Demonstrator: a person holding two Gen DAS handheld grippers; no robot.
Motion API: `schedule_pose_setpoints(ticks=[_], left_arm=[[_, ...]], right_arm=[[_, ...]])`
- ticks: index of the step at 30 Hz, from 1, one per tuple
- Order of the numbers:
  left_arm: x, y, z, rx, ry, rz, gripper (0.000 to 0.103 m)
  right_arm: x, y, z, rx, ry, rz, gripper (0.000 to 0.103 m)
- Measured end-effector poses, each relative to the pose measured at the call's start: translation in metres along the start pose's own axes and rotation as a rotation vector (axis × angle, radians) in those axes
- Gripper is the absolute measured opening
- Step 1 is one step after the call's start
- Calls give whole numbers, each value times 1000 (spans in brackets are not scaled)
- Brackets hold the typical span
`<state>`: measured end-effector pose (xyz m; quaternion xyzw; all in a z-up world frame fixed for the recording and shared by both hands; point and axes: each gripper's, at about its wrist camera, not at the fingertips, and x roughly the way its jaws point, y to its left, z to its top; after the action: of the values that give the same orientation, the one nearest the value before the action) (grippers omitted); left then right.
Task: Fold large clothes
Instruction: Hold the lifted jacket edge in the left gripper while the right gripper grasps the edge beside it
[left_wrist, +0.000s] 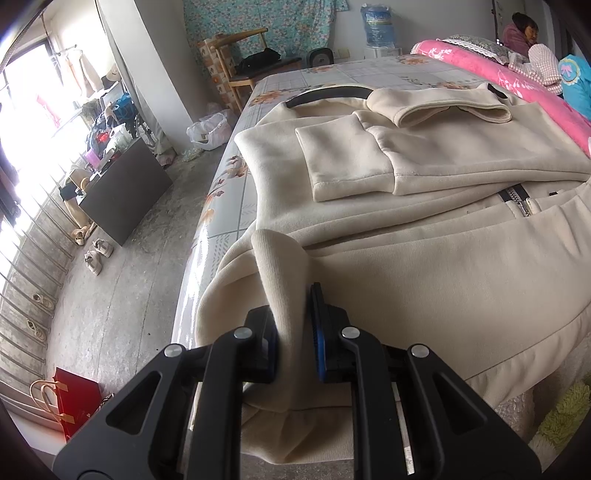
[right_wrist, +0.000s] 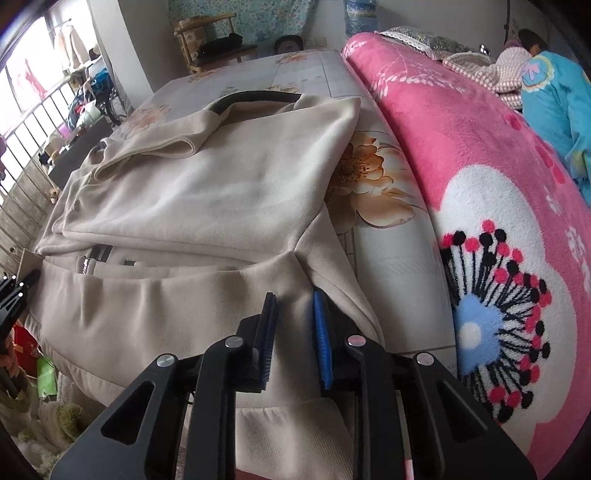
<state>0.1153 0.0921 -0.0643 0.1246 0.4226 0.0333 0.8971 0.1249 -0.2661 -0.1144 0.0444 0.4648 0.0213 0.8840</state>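
Note:
A cream zip-up jacket (left_wrist: 424, 236) lies on the floral-sheeted bed (left_wrist: 236, 177), its sleeves folded across the body and its dark collar at the far end. My left gripper (left_wrist: 295, 314) is shut on a raised fold of the jacket's near left hem. In the right wrist view the jacket (right_wrist: 207, 206) fills the middle, and my right gripper (right_wrist: 295, 314) is shut on a pinched ridge of fabric at its near right hem. The left gripper (right_wrist: 14, 291) shows at the left edge.
A pink plush blanket (right_wrist: 480, 184) lies along the right side of the bed, with a person (left_wrist: 524, 33) beyond it. A wooden chair (left_wrist: 243, 62) stands past the bed's far end. A dark board (left_wrist: 129, 192), shoes and a red bag (left_wrist: 74, 402) are on the floor at left.

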Motion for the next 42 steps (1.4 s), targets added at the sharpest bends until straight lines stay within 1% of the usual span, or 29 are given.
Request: schedule_pose_setpoints(ticks=[3,6,9,14,22,42], left_arm=[[0,0,0,4,0,1,14],[0,0,0,9,2,4,14],[-1,0,-1,13,2,9,14],[-2,0,-1,16,4,11,14],[-1,-1,0,15,3,12,14],[-1,-1,1,18,6,14,14]], right_arm=[[-10,10,-1,-47,-30,-44,10],[-18,21,-1,-112,-68,-90,9],[-12,24,-1,-145,-59,-125,9],[-4,21,-3,-142,-39,-138,9],[-1,25,-5,-175,-30,-172,10],[1,27,-4,-184,-27,-185,10]])
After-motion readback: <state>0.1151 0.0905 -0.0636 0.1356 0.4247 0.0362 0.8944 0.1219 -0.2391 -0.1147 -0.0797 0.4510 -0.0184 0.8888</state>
